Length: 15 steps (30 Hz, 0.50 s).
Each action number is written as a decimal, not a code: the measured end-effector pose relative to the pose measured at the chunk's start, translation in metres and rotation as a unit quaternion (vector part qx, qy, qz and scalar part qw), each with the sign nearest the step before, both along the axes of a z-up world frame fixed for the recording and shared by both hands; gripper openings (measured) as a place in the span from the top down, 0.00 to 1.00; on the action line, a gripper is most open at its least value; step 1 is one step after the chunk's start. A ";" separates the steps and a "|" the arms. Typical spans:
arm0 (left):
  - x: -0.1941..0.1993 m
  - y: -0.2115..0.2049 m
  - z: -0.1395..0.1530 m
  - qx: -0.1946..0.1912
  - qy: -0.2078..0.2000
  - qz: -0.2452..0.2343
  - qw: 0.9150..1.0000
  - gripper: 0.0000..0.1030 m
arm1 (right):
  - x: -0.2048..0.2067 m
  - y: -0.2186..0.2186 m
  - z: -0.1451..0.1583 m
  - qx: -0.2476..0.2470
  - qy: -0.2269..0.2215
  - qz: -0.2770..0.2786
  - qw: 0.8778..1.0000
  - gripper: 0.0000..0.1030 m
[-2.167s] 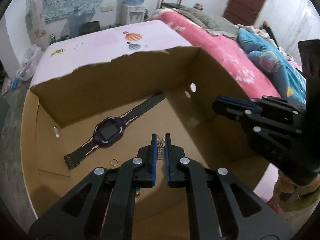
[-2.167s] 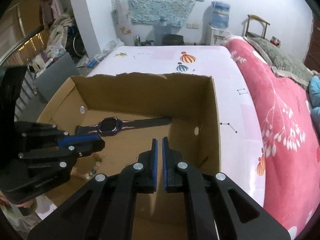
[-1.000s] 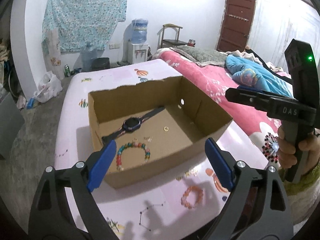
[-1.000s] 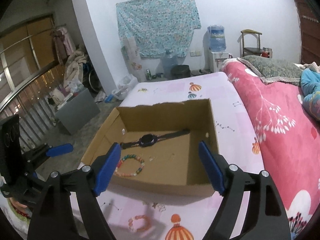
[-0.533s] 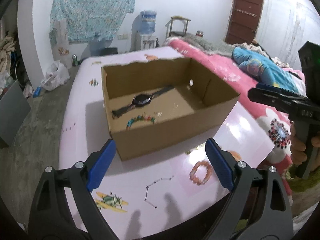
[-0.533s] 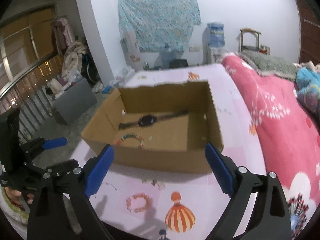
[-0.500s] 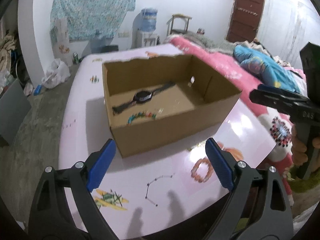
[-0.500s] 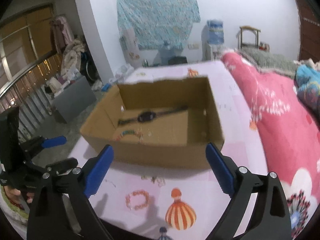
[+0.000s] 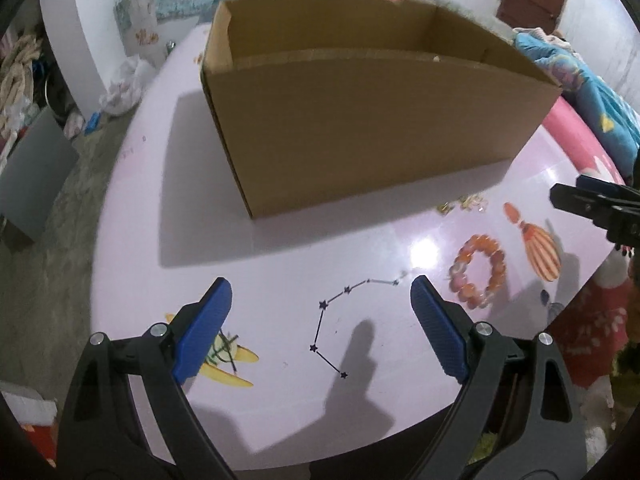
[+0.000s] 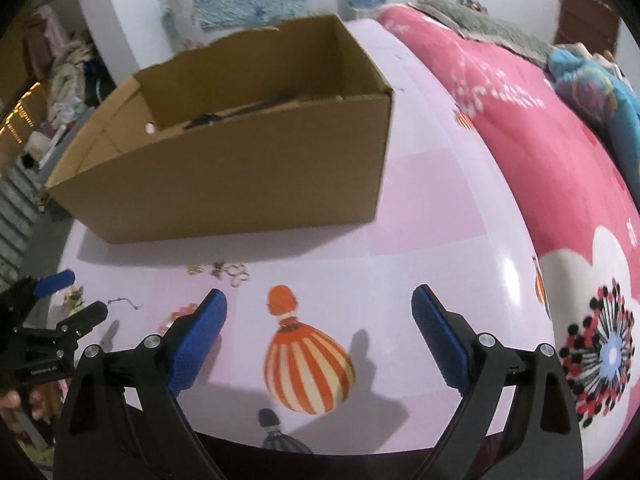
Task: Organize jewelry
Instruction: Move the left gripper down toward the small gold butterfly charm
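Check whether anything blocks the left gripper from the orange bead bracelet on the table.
Nothing visible does. The left gripper is open and empty, and only bare table lies between it and the orange bead bracelet.

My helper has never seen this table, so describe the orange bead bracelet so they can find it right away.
Start at the big cardboard box on the pink table. In front of its near wall, past the small gold trinkets at its foot, lies the bead bracelet. It is the only ring of chunky orange beads, beside the flat printed striped balloon.
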<state>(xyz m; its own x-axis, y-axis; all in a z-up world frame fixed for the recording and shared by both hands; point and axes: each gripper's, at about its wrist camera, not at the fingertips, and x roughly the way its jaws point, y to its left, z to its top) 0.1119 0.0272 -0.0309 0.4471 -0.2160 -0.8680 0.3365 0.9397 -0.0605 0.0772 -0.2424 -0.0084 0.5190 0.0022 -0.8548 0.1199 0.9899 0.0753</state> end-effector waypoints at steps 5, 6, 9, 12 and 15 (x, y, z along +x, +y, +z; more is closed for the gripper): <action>0.004 0.004 -0.009 -0.004 0.016 0.012 1.000 0.15 | 0.000 -0.003 0.000 -0.003 0.000 -0.008 1.000 0.12; 0.004 0.006 -0.010 -0.003 0.017 0.014 1.000 0.15 | 0.000 -0.002 0.001 -0.005 -0.001 -0.009 1.000 0.12; 0.006 0.008 -0.012 -0.006 0.021 0.018 1.000 0.15 | 0.001 -0.002 0.001 -0.013 -0.003 -0.011 1.000 0.10; 0.007 0.011 -0.012 -0.010 0.021 0.023 0.999 0.15 | 0.000 0.000 0.004 -0.025 -0.011 -0.011 1.000 0.09; 0.007 0.013 -0.011 -0.014 0.019 0.026 0.999 0.15 | -0.002 0.002 0.008 -0.040 -0.020 -0.013 0.999 0.07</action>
